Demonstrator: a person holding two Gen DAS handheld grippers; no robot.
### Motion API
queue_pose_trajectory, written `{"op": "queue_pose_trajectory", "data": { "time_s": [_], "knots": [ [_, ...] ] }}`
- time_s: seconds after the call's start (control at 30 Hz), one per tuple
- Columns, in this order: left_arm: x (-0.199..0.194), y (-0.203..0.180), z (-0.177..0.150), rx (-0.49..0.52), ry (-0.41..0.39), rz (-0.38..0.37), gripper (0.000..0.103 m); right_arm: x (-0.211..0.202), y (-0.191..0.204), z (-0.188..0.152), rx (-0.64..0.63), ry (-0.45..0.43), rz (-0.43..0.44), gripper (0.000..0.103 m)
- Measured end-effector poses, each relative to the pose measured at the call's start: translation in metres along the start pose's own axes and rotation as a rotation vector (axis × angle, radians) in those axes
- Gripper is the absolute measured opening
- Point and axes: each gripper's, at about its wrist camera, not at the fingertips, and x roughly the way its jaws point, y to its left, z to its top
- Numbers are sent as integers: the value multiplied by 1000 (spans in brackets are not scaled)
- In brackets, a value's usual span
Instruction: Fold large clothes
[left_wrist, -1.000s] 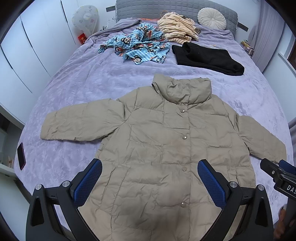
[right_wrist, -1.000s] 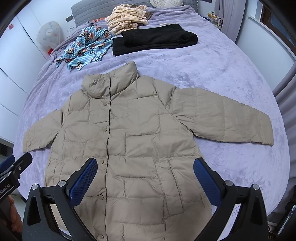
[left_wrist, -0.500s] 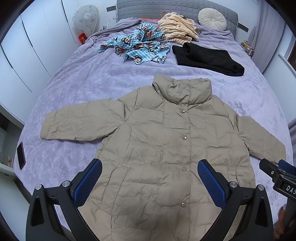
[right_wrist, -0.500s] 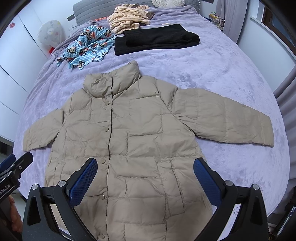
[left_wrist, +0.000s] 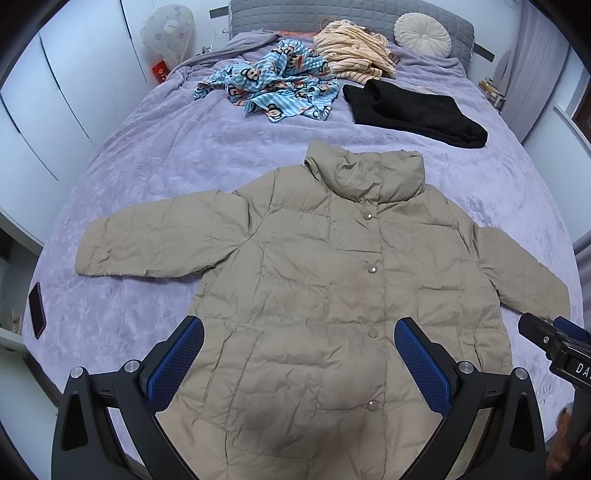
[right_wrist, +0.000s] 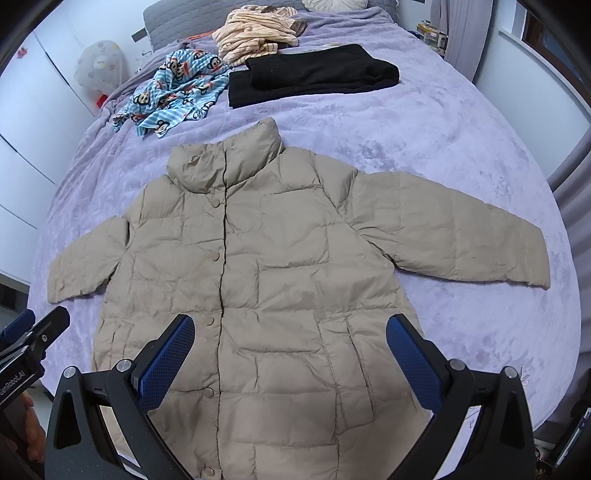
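Hovering over the beige jacket (left_wrist: 332, 295) on the bed (left_wrist: 184, 155), the left gripper (left_wrist: 299, 358) gapes wide, holding nothing. The right gripper (right_wrist: 291, 354) likewise spreads wide, empty.

both fisheye views look down from the foot of the lilac plush bedspread (left_wrist: 155, 162) toward the headboard, sharing the spread beige quilted puffer jacket (left_wrist: 332, 295) at frame centre, the left view set further left.
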Motion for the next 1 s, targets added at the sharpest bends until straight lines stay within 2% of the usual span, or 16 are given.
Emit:
{"op": "queue_pose_trajectory", "data": {
  "time_s": [0.13,0.37,0.53,0.67,0.83,1.0],
  "knots": [
    [16,25,1,-42,37,-26,103,7,16,-7,-13,12,5,103],
    [60,89,6,-110,95,-114,103,14,49,-12,-14,5,15,103],
    [104,158,10,-224,125,-168,103,37,81,-20,10,1,54,103],
    [143,218,6,-334,138,-199,103,60,116,-26,34,-11,126,103],
    [197,285,-5,-507,134,-293,103,109,155,-35,89,130,237,103],
    [250,327,-5,-667,137,-406,103,144,188,-42,44,173,238,103]
  ]
}}
